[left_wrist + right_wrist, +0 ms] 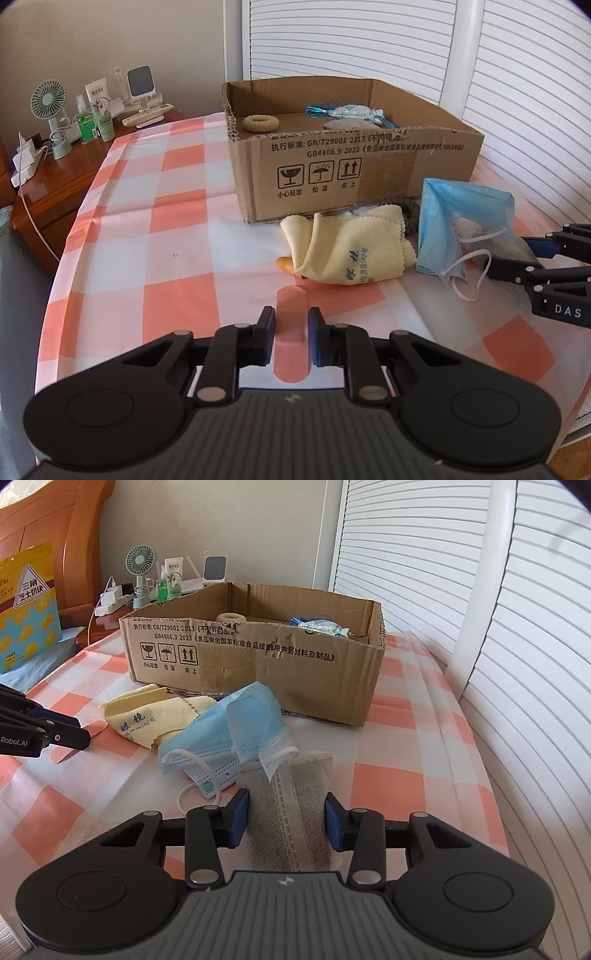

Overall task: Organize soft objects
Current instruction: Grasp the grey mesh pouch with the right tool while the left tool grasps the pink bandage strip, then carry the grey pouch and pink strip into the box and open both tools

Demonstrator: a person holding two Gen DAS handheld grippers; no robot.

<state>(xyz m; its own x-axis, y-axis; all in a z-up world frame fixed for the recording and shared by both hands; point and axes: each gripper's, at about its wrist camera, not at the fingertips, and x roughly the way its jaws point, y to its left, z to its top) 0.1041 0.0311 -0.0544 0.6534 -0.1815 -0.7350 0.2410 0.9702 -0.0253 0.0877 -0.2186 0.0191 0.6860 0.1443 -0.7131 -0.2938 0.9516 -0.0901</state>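
My left gripper [291, 325] is shut on a pink adhesive strip [291, 354] that lies flat on the checked tablecloth [166, 221]. My right gripper [288, 816] is shut on a grey mesh pouch [291, 812], both pads against its sides. A blue face mask [229, 731] drapes over the pouch's far end. A yellow cleaning cloth [343, 251] lies crumpled to the left of the mask, over an orange object [284, 264]. Behind them stands an open cardboard box [332, 166] holding a beige ring [260, 123] and a blue-and-white item [351, 112].
A wooden bedside cabinet [55, 177] at the left carries a small fan [48, 107], bottles, a remote and chargers. White louvred doors [517, 92] rise behind and to the right. A dark rope [410, 212] lies against the box front. A yellow package [26, 605] leans on the headboard.
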